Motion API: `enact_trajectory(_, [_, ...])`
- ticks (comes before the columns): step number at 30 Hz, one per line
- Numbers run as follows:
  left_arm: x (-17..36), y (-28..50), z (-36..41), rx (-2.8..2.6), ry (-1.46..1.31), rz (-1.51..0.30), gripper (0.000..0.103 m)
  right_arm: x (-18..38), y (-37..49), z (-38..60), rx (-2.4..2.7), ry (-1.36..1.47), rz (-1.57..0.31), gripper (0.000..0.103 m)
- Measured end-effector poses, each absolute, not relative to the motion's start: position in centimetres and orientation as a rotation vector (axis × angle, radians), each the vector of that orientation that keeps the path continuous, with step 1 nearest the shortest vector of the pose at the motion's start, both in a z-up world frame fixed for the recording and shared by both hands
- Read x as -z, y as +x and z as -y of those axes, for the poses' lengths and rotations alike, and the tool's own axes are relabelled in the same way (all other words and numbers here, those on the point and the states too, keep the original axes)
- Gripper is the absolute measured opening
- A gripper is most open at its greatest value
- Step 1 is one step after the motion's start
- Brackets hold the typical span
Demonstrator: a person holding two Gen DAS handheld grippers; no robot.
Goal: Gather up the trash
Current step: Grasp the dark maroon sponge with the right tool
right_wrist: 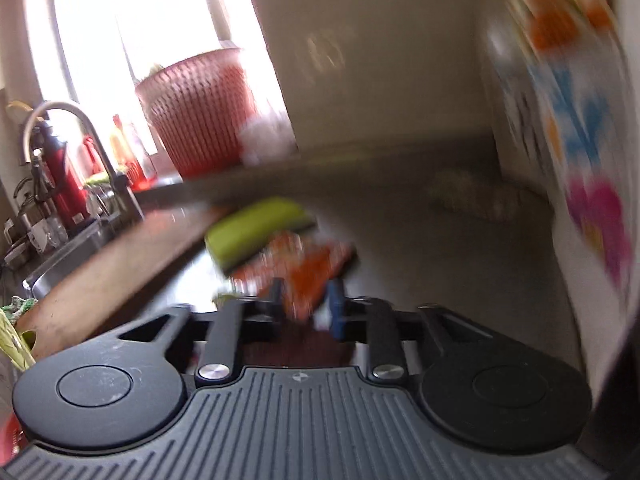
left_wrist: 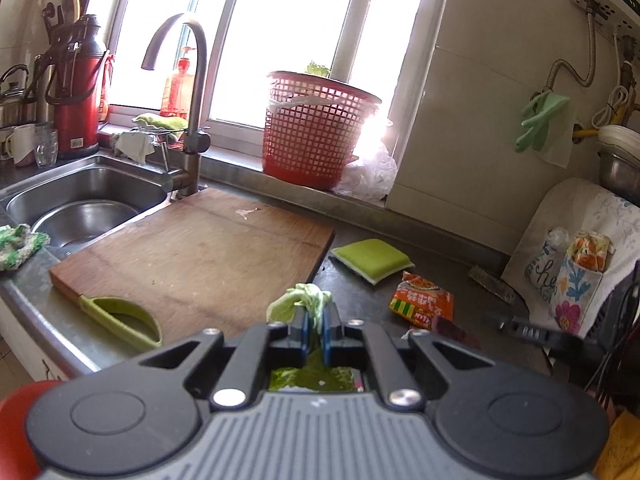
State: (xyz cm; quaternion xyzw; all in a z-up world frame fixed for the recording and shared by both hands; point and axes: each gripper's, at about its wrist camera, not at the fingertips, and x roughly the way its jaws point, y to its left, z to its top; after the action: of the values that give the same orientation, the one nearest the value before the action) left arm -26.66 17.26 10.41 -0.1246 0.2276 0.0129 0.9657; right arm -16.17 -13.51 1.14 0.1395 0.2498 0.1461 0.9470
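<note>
Kitchen counter (left_wrist: pixel 400 216) by a bright window, with a red basket (left_wrist: pixel 316 132) on the sill.

The left gripper (left_wrist: pixel 316 320) was clamped on a green leaf scrap (left_wrist: pixel 304 300) over the cutting board (left_wrist: pixel 200 248). The right gripper (right_wrist: pixel 308 304) stood partly open around an orange wrapper (right_wrist: pixel 308 264), not pinching it. Judged next: close on the wrapper, then carry both to the basket.

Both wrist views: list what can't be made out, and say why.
- Right wrist view: motion blur smears the orange wrapper; its print is unreadable, and contact with the right gripper is unclear.
- Left wrist view: the left gripper body hides the lower part of the green leaf scrap.
- Left wrist view: the red basket contents are hidden by its wall and window glare.
</note>
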Motion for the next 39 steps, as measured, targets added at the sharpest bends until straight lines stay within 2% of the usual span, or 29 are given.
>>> enact_trajectory(1, [-10.4,-27.0,-17.3,-0.026,-0.253,-0.460,0.004,-0.5,-16.4,13.5,-0.300,0.301,-0.541,0.066])
enact_trajectory(3, [-10.3,-27.5,-17.6,-0.026,-0.258,-0.461,0.004,0.3,-17.0,13.1,-0.307,0.310,-0.580,0.074])
enact_trajectory(5, [-10.2,-28.0,-17.9,-0.028,-0.265,-0.464,0.004,0.7,-16.9,12.2,-0.302,0.314,-0.611,0.092])
enact_trajectory(7, [-10.0,-28.4,-18.2,-0.031,-0.269,-0.468,0.004,0.7,-16.9,11.3,-0.303,0.319,-0.623,0.100])
enact_trajectory(10, [-9.6,-29.1,-18.9,-0.041,-0.279,-0.477,0.004,0.5,-16.5,9.4,-0.283,0.292,-0.633,0.103])
enact_trajectory(22, [-8.0,-32.1,-23.5,-0.118,-0.315,-0.514,0.004,0.5,-15.7,4.2,-0.163,0.064,-0.643,0.103])
enact_trajectory(24, [-7.6,-32.6,-24.2,-0.128,-0.327,-0.525,0.004,0.5,-15.9,4.2,-0.156,0.045,-0.640,0.100])
enact_trajectory(27, [-7.2,-33.3,-25.3,-0.138,-0.344,-0.529,0.004,0.4,-16.6,4.9,-0.157,0.025,-0.635,0.085])
enact_trajectory(29, [-7.0,-33.7,-26.0,-0.145,-0.356,-0.530,0.004,0.3,-16.9,5.5,-0.153,0.021,-0.632,0.067])
enact_trajectory(31, [-6.8,-34.1,-26.6,-0.151,-0.365,-0.531,0.004,0.3,-17.2,6.0,-0.150,0.021,-0.628,0.058])
enact_trajectory(39, [-6.4,-35.4,-28.7,-0.178,-0.401,-0.525,0.004,-0.2,-18.4,5.8,-0.134,-0.042,-0.607,0.042])
